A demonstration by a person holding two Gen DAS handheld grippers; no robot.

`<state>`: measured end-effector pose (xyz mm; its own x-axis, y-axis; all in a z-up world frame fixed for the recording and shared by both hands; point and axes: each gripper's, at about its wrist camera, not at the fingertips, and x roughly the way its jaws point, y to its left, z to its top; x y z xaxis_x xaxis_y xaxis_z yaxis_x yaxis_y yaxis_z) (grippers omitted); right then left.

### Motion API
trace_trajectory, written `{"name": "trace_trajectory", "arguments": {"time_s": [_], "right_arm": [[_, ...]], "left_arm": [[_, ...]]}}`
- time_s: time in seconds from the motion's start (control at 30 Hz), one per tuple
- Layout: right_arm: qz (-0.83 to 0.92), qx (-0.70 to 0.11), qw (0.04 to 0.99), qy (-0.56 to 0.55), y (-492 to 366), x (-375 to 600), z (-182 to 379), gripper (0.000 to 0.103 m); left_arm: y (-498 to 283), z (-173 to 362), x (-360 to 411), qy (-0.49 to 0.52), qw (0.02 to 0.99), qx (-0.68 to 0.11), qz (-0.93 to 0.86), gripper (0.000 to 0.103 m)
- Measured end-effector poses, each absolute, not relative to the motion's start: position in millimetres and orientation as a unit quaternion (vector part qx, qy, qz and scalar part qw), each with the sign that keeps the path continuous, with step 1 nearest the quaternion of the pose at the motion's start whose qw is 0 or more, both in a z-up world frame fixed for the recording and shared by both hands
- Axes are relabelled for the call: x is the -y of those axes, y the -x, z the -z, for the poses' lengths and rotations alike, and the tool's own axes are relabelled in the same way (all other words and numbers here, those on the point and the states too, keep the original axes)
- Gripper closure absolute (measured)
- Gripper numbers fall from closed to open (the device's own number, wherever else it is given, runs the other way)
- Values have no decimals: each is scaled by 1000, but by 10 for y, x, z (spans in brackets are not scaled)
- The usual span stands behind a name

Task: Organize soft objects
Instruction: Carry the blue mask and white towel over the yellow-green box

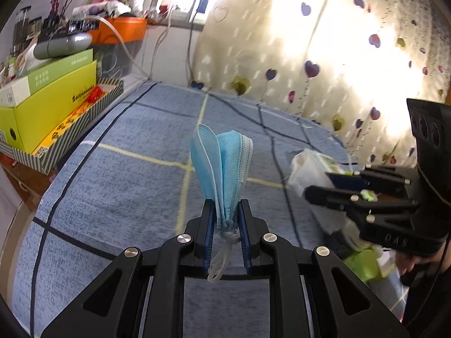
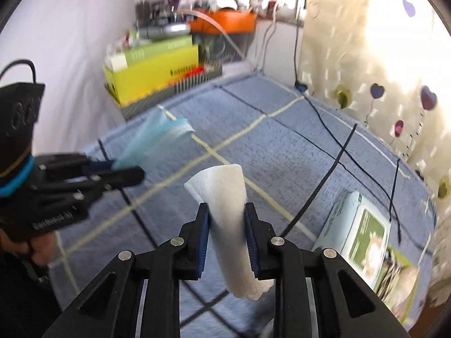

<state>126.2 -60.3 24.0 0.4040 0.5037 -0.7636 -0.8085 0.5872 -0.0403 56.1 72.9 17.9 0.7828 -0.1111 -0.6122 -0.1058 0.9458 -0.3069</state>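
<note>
My left gripper [image 1: 225, 211] is shut on a folded blue face mask [image 1: 222, 166], held upright above the blue checked bed cover [image 1: 126, 186]; its white ear loops dangle between the jaws. The same mask [image 2: 157, 138] and left gripper [image 2: 126, 171] show blurred at the left of the right wrist view. My right gripper [image 2: 227, 211] is shut on a white folded tissue [image 2: 225, 191] that sticks up past the fingertips and hangs below them. In the left wrist view the right gripper [image 1: 318, 186] holds that tissue [image 1: 304, 169] at the right.
A green-and-white tissue pack [image 2: 358, 225] lies on the bed cover [image 2: 282, 152] at the right. Yellow-green boxes [image 1: 50, 107] in a striped tray [image 1: 81, 138] stand at the bed's far left, with an orange bin [image 1: 124, 28] behind. A heart-patterned curtain [image 1: 338, 56] hangs along the far side.
</note>
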Motion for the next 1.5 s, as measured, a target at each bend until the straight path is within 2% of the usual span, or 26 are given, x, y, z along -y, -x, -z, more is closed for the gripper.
{"name": "trace_trajectory", "arguments": {"time_s": [0.4, 1.5], "right_arm": [[-385, -316, 860, 111, -810, 1042, -551, 80], [-322, -281, 903, 42, -536, 2166, -677, 80]], "left_arm": [[-342, -458, -273, 134, 944, -297, 47, 85], [-354, -753, 834, 64, 945, -295, 127, 85]]}}
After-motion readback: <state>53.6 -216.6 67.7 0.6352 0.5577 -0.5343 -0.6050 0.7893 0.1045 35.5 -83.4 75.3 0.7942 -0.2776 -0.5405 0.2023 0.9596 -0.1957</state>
